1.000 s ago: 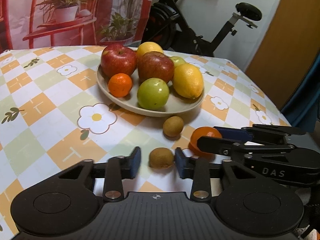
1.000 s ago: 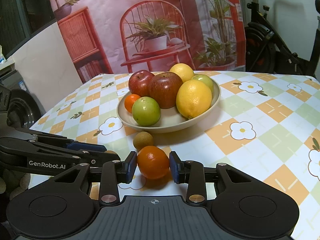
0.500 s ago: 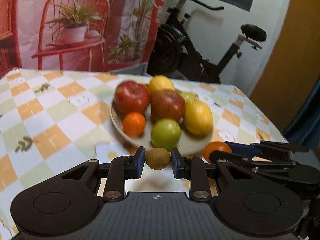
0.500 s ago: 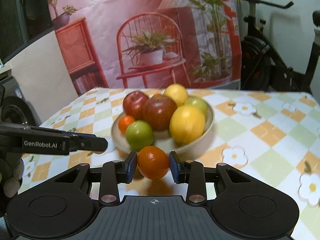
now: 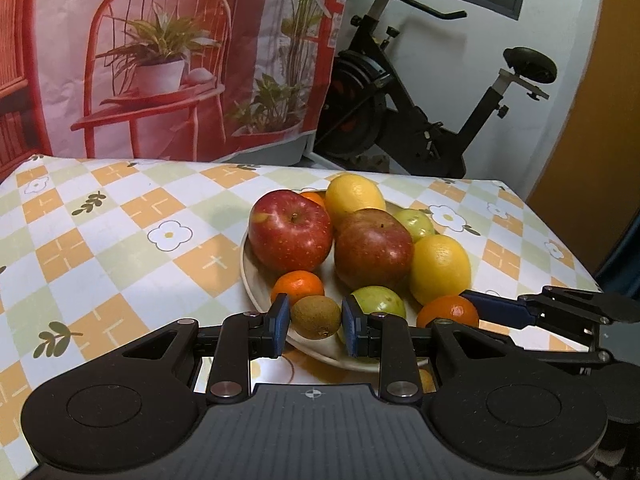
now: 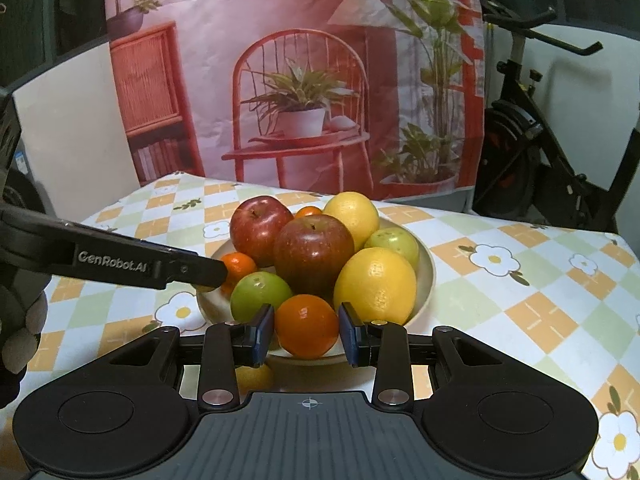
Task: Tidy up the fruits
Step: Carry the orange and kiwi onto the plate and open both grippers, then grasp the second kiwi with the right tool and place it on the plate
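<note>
— Fruits first: where do they sit?

— Most are heaped in the beige plate point(image 5: 256, 284) on the checked tablecloth point(image 5: 120, 248). Going from the left in the left wrist view: a red apple point(image 5: 291, 236) at the plate's left, with a small mandarin point(image 5: 298, 286) just in front of it and another small orange fruit peeking out behind it. Next comes a darker apple point(image 5: 373, 248), touching the first, with a yellow lemon point(image 5: 354, 197) behind. Right of that, a green fruit point(image 5: 414, 224) at the back and a second lemon point(image 5: 439, 269) at the right edge. A green apple point(image 5: 378, 300) lies at the front.

— And the left gripper point(image 5: 316, 318)?

— Its blue pads are clamped on a brown kiwi point(image 5: 316, 316), held over the plate's near rim, in front of the mandarin.

— The right gripper point(image 6: 307, 328)?

— It comes in from the right side and is closed on an orange point(image 6: 307, 327). In its own view the orange hangs at the plate's front edge, just before the green apple and the near lemon.

— Do the two tools touch?

— I cannot tell; they sit side by side, near each other.

— Anything behind the table?

— A printed backdrop point(image 5: 180, 60) with a red chair, and an exercise bike point(image 5: 420, 112) to the right.
</note>
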A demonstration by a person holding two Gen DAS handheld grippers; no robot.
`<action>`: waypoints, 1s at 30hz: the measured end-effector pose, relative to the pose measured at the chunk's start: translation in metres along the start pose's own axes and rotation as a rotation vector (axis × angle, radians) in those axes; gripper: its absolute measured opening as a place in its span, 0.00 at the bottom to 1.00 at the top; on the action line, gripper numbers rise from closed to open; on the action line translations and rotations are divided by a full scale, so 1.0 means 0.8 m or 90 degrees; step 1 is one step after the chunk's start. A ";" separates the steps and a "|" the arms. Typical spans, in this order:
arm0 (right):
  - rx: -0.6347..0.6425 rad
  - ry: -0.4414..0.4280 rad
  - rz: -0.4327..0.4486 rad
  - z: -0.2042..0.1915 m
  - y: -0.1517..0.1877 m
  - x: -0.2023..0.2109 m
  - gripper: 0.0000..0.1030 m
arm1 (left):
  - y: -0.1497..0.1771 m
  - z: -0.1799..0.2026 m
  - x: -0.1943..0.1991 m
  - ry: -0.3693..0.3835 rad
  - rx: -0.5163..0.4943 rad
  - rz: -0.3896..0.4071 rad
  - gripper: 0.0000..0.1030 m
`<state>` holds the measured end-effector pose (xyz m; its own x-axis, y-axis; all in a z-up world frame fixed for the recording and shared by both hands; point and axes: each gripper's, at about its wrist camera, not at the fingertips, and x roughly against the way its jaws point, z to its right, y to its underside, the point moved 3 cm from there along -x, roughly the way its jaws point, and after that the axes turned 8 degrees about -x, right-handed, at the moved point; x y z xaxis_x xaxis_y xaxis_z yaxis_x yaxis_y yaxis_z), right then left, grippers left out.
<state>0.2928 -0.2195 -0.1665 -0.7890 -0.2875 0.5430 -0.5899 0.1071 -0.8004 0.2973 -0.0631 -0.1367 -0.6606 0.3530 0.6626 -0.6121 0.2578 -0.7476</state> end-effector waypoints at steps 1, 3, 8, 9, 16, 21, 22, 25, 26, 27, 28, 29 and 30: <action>0.002 0.003 0.000 0.000 0.000 -0.002 0.32 | -0.001 -0.002 -0.003 0.001 0.004 -0.003 0.29; 0.005 0.012 0.005 -0.001 0.001 -0.003 0.33 | -0.001 -0.005 -0.006 0.002 0.013 -0.009 0.29; 0.000 0.015 0.016 0.000 -0.001 0.002 0.36 | -0.002 -0.012 -0.005 -0.002 0.021 -0.012 0.33; -0.005 0.013 0.017 0.001 -0.001 0.004 0.36 | -0.002 -0.012 -0.003 -0.003 0.023 -0.010 0.34; -0.059 -0.007 -0.001 0.003 0.008 0.015 0.36 | -0.001 -0.025 0.014 -0.021 0.015 0.006 0.35; -0.042 -0.016 -0.025 -0.013 0.022 0.010 0.36 | 0.003 -0.035 0.021 -0.030 0.012 0.006 0.36; -0.036 -0.018 -0.028 -0.018 0.023 0.010 0.36 | 0.004 -0.036 0.021 -0.030 0.012 0.006 0.36; -0.014 -0.020 -0.038 -0.032 0.023 0.007 0.36 | 0.006 -0.037 0.023 -0.028 0.012 0.007 0.36; -0.005 -0.017 -0.040 -0.037 0.024 0.007 0.36 | 0.006 -0.037 0.023 -0.027 0.013 0.008 0.36; -0.001 -0.014 -0.043 -0.040 0.025 0.007 0.35 | 0.008 -0.038 0.024 -0.026 0.013 0.009 0.36; 0.000 -0.012 -0.050 -0.042 0.026 0.005 0.34 | 0.009 -0.038 0.025 -0.025 0.012 0.009 0.36; 0.002 -0.009 -0.054 -0.044 0.027 0.005 0.34 | 0.010 -0.038 0.026 -0.024 0.012 0.010 0.36; 0.003 -0.005 -0.059 -0.045 0.029 0.004 0.34 | 0.010 -0.037 0.026 -0.023 0.011 0.010 0.36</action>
<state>0.2703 -0.1835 -0.1745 -0.7296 -0.3039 0.6126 -0.6594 0.0754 -0.7480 0.2914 -0.0273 -0.1307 -0.6850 0.3247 0.6522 -0.6085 0.2371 -0.7573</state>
